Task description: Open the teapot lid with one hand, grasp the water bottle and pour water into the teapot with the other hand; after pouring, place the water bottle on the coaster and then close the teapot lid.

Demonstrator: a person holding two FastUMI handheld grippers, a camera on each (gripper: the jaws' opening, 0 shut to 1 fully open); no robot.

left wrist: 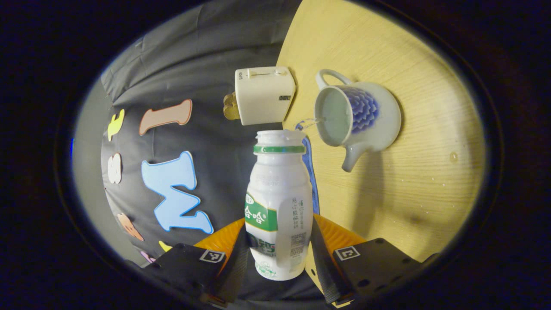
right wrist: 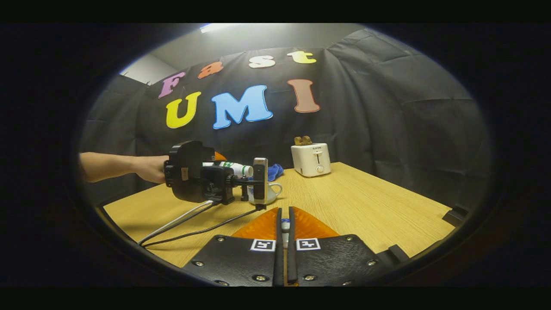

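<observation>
Left gripper view: left hand-held gripper point(left wrist: 279, 254) clamps tipped water bottle point(left wrist: 279, 202), stream entering lidless teapot point(left wrist: 357, 116). Right hand-held gripper point(right wrist: 284, 228) pinches something small, probably the lid. Coaster placement, lid closing remain.

Both fisheye views are looking dim overall, with warm yellowish light falling on the wooden table point(left wrist: 430, 142). In the right gripper view a bright ceiling strip light point(right wrist: 214, 27) is glowing at the far upper left. In the left gripper view the teapot point(left wrist: 357, 118) is casting a soft, long shadow across the table, and the white water bottle point(left wrist: 279, 202) is catching the brightest light, sharp at its label. Straight lines are bending strongly toward the edges, where brightness is fading into darkness. The right gripper view is looking slightly softer and grainier, with distant objects losing fine detail.
</observation>
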